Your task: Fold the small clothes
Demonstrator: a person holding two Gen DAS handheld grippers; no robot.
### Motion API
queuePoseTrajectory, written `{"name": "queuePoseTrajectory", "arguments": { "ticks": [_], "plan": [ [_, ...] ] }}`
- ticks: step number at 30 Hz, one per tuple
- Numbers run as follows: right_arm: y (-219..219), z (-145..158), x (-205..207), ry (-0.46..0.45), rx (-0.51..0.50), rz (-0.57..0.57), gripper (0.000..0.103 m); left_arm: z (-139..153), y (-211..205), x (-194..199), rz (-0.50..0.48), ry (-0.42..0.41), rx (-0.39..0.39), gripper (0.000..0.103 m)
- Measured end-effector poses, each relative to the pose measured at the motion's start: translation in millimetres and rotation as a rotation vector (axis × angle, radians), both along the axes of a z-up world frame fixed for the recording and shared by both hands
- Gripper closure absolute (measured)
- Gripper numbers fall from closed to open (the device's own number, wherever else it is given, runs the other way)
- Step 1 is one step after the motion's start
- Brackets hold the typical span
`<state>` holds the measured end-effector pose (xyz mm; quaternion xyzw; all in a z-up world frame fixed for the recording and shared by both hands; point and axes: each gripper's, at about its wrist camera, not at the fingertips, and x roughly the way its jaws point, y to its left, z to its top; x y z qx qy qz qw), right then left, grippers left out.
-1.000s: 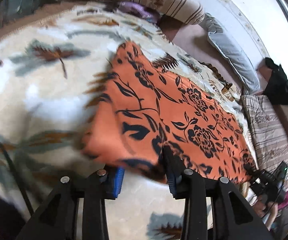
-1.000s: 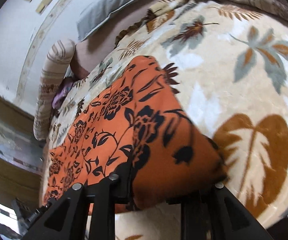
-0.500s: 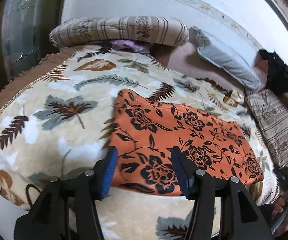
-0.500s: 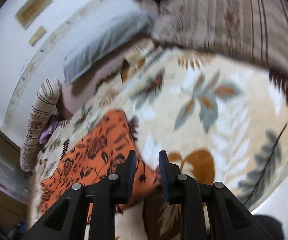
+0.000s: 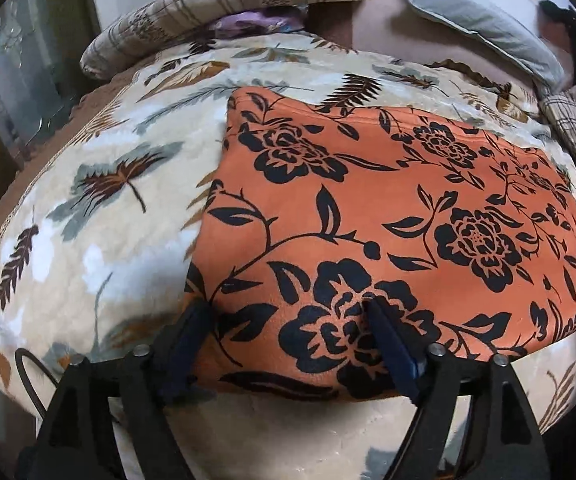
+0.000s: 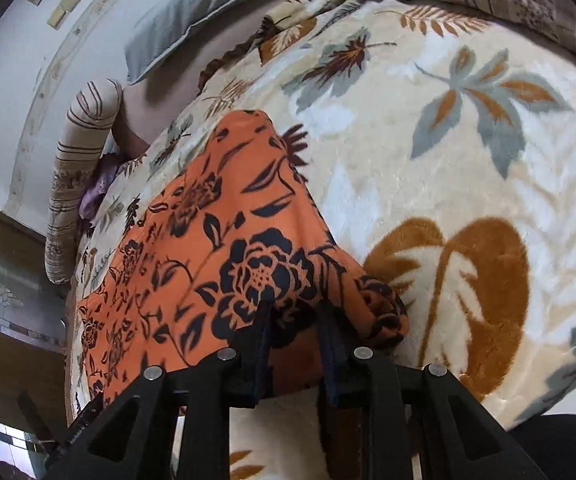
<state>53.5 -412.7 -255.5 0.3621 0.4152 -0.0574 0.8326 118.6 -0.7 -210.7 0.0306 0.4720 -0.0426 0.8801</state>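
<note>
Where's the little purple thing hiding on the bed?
In the left wrist view the purple cloth sits top centre, tucked against the striped bolster pillow, beyond the orange flowered garment.

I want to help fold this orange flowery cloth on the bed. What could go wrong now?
Three things might go wrong:
1. The left tongs have just been opening and sit wide over the orange cloth's near corner, so that corner could slip free.
2. The right tongs sit narrow at the other, already bunched corner; pulling may wrinkle it more.
3. The fluffy leaf blanket underneath is soft, so it could get pinched up too.
</note>
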Motion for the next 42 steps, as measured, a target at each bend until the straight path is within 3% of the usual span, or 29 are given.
{"name": "queuePoseTrajectory", "arguments": {
  "ticks": [3, 8, 12, 14, 17, 20, 22, 23, 24, 27, 28, 30, 33, 36, 38, 42],
  "plan": [
    [4, 21, 18, -0.042, -0.039, 0.018, 0.076, -5, 3, -2, -0.027, -0.035, -0.028, 0.008],
    [21, 49, 90, -0.055, -0.145, 0.074, 0.076, -11, -5, -5, -0.060, -0.054, -0.009, 0.000],
    [22, 24, 163, 0.069, -0.148, 0.085, 0.076, -11, -3, -5, -0.065, -0.047, -0.026, 0.000],
    [22, -8, 190, 0.199, -0.110, 0.133, 0.077, -11, -4, -5, -0.068, -0.049, -0.022, 0.000],
    [37, 1, 201, 0.225, -0.188, 0.131, 0.077, -2, -5, -6, -0.082, -0.055, -0.011, 0.000],
    [87, 30, 206, 0.158, -0.250, 0.258, 0.076, 23, 1, -18, -0.045, -0.197, -0.009, 0.000],
    [141, 48, 210, 0.091, -0.270, 0.419, 0.076, 37, 4, -24, -0.025, -0.287, 0.013, 0.000],
    [169, 55, 212, 0.056, -0.272, 0.509, 0.076, 37, 5, -24, -0.007, -0.292, 0.037, 0.000],
    [194, 60, 212, 0.025, -0.270, 0.586, 0.076, 34, 6, -21, 0.006, -0.270, 0.059, 0.000],
    [272, 71, 217, -0.031, -0.222, 0.816, 0.076, 1, 8, -4, 0.017, -0.074, 0.121, 0.000],
    [290, 70, 218, -0.036, -0.197, 0.865, 0.076, -8, 11, -2, 0.019, -0.036, 0.100, 0.000],
    [329, 66, 228, -0.033, -0.157, 0.933, 0.076, -3, 14, -2, 0.026, -0.057, 0.070, 0.000],
    [365, 48, 256, 0.011, -0.137, 0.957, 0.076, -6, 13, 1, 0.013, -0.047, 0.089, 0.000],
    [384, 17, 279, 0.121, -0.155, 0.948, 0.077, -7, 17, 1, 0.021, -0.044, 0.073, 0.000],
    [380, 20, 285, 0.098, -0.104, 0.920, 0.077, -7, 17, 0, 0.021, -0.043, 0.061, 0.000],
    [348, 46, 265, 0.026, -0.130, 0.872, 0.077, -6, 14, -2, 0.027, -0.060, 0.063, 0.000]
  ]
}}
